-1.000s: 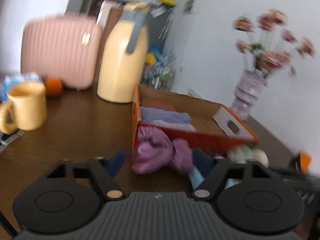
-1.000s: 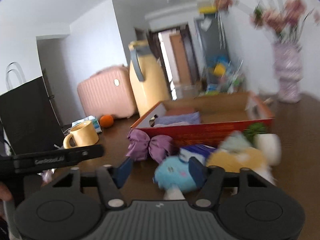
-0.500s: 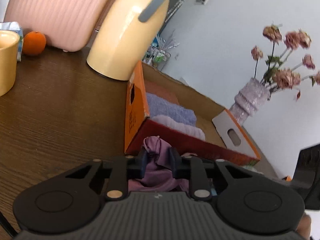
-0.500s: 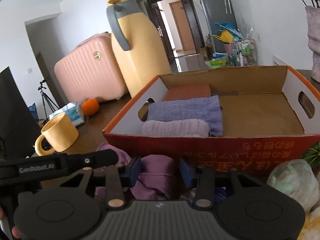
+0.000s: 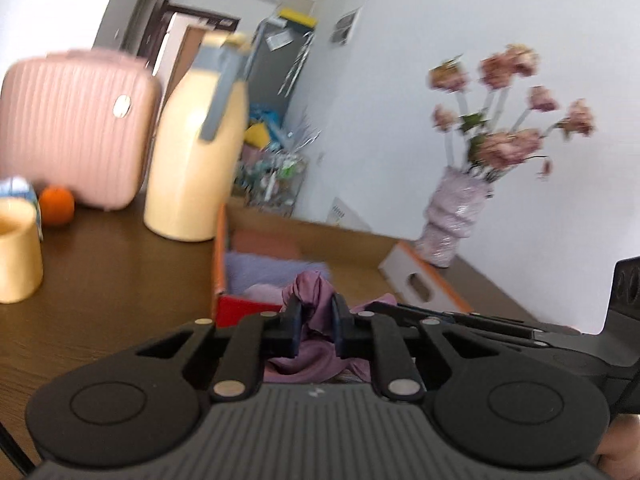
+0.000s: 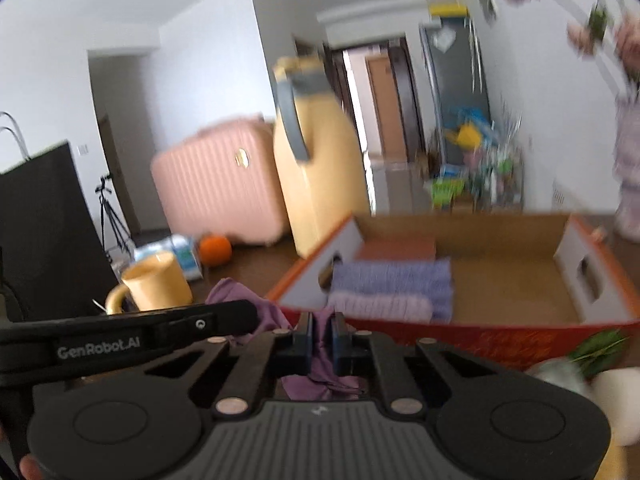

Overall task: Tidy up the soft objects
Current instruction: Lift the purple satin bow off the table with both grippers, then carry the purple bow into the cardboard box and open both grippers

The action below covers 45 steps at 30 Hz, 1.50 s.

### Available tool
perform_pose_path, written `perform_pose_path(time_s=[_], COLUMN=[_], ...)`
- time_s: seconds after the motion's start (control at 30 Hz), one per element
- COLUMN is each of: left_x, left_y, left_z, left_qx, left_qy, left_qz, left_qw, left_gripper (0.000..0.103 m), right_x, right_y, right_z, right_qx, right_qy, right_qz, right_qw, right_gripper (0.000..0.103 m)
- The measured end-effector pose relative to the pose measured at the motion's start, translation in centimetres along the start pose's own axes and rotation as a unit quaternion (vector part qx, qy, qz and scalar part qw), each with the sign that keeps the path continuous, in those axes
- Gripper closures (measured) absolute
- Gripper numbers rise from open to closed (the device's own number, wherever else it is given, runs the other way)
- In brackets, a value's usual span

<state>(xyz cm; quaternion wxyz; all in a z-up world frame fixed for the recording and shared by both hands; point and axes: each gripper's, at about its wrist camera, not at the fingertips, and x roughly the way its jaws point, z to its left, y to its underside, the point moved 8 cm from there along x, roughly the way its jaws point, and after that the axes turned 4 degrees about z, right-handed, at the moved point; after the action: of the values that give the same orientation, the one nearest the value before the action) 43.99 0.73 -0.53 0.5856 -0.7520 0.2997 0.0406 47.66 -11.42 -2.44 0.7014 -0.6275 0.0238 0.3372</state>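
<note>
Left to right on the bench (image 5: 100,280): yellow mug (image 6: 154,282), orange (image 6: 215,249), pink case (image 6: 218,184), tall yellow flask (image 6: 320,176), then the open box (image 6: 500,336), vase (image 5: 454,216) far right.

Left tongs (image 5: 316,322): clamped tight on one end of the purple cloth (image 5: 310,292), fabric bunched up between the pads. Right tongs (image 6: 320,336): also fully pinched on the same cloth, other end. Cloth hangs between the two, just in front of the box's near red wall. Two-point grip looks meant to spread or fold it, or carry it over the wall without it sagging.

Box holds folded towels (image 6: 390,280) stacked at its left end; right half is bare, likely reserved for more soft stuff. Plush toys (image 6: 576,376) sit outside, right of the tongs, not yet sorted.

Writing: "GenRobot.AI" on the left tool's arm (image 6: 120,340). Print on the box's red wall is too blurred to read.
</note>
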Motion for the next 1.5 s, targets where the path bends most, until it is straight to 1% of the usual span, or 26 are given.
perform_pose_path(time_s=[0.1, 0.2, 0.27, 0.33, 0.4, 0.47, 0.57, 0.63, 0.83, 0.97, 1.07, 1.13, 1.2, 1.27, 1.33, 1.37, 1.4, 1.47, 1.5], left_x=[-3.2, -6.2, -8.4, -9.9, -11.0, -11.6, -12.1, -12.0, -12.1, -10.8, -8.6, -6.3, -3.6, 0.1, 4.4, 6.4, 8.6, 13.2, 15.2], left_y=[0.3, 2.5, 4.6, 6.7, 8.7, 10.7, 12.6, 12.9, 12.5, 11.4, 8.3, 5.1, 1.6, -2.5, -6.1, -7.5, -8.7, -10.4, -11.0], left_z=[-2.6, -5.6, -7.8, -9.4, -10.7, -11.8, -13.3, -13.9, -15.3, -15.3, -15.0, -14.6, -13.9, -12.9, -11.8, -11.2, -10.3, -9.0, -8.2], left_qx=[-0.002, 0.010, 0.020, 0.018, 0.009, 0.015, 0.032, 0.033, 0.041, 0.040, 0.050, 0.055, 0.056, 0.056, 0.059, 0.063, 0.056, 0.057, 0.052], left_qy=[0.018, 0.030, 0.039, 0.046, 0.056, 0.058, 0.057, 0.061, 0.067, 0.067, 0.068, 0.071, 0.069, 0.065, 0.060, 0.048, 0.029, 0.010, 0.001], left_qz=[-0.009, -0.009, -0.009, -0.001, 0.015, 0.035, 0.054, 0.061, 0.050, 0.046, 0.030, 0.019, 0.012, 0.007, 0.011, 0.013, 0.020, 0.041, 0.048], left_qw=[0.9998, 0.9995, 0.9990, 0.9988, 0.9983, 0.9976, 0.9964, 0.9957, 0.9956, 0.9959, 0.9959, 0.9958, 0.9960, 0.9963, 0.9964, 0.9968, 0.9978, 0.9975, 0.9975], left_gripper=[0.088, 0.088, 0.088, 0.088, 0.088, 0.088, 0.088, 0.088, 0.088, 0.088, 0.088, 0.088, 0.088, 0.088, 0.088, 0.088, 0.088, 0.088, 0.088], right_x=[-4.9, -9.7, -12.6, -15.4, -17.9, -20.0, -21.8, -22.6, -24.5, -24.1, -22.9, -21.5, -19.3, -16.8, -13.3, -11.4, -9.6, -4.8, -2.4], right_y=[-0.3, 1.0, 2.6, 4.6, 6.9, 9.2, 12.4, 13.6, 13.6, 13.1, 11.1, 8.7, 5.2, 1.4, -3.0, -5.1, -6.8, -10.0, -11.1], right_z=[0.7, 1.0, 1.1, 1.2, 1.4, 1.7, 1.4, 1.0, 0.1, -0.7, -1.8, -2.8, -4.3, -5.9, -7.9, -9.0, -9.8, -12.0, -13.0], right_qx=[-0.012, -0.022, -0.022, -0.023, -0.024, -0.024, -0.004, 0.012, 0.018, 0.021, 0.018, 0.011, 0.004, -0.005, -0.006, -0.005, -0.009, -0.004, -0.004], right_qy=[-0.003, -0.010, -0.011, -0.004, 0.005, 0.024, 0.036, 0.036, 0.044, 0.042, 0.037, 0.031, 0.025, 0.020, 0.016, 0.018, 0.023, 0.021, 0.027], right_qz=[-0.028, -0.043, -0.046, -0.050, -0.050, -0.048, -0.036, -0.028, -0.051, -0.053, -0.057, -0.063, -0.065, -0.063, -0.056, -0.052, -0.047, -0.023, -0.010], right_qw=[1.000, 0.999, 0.999, 0.998, 0.998, 0.998, 0.999, 0.999, 0.998, 0.997, 0.998, 0.997, 0.998, 0.998, 0.998, 0.998, 0.999, 0.999, 1.000], right_gripper=[0.095, 0.095, 0.095, 0.095, 0.095, 0.095, 0.095, 0.095, 0.095, 0.095, 0.095, 0.095, 0.095, 0.095, 0.095, 0.095, 0.095, 0.095, 0.095])
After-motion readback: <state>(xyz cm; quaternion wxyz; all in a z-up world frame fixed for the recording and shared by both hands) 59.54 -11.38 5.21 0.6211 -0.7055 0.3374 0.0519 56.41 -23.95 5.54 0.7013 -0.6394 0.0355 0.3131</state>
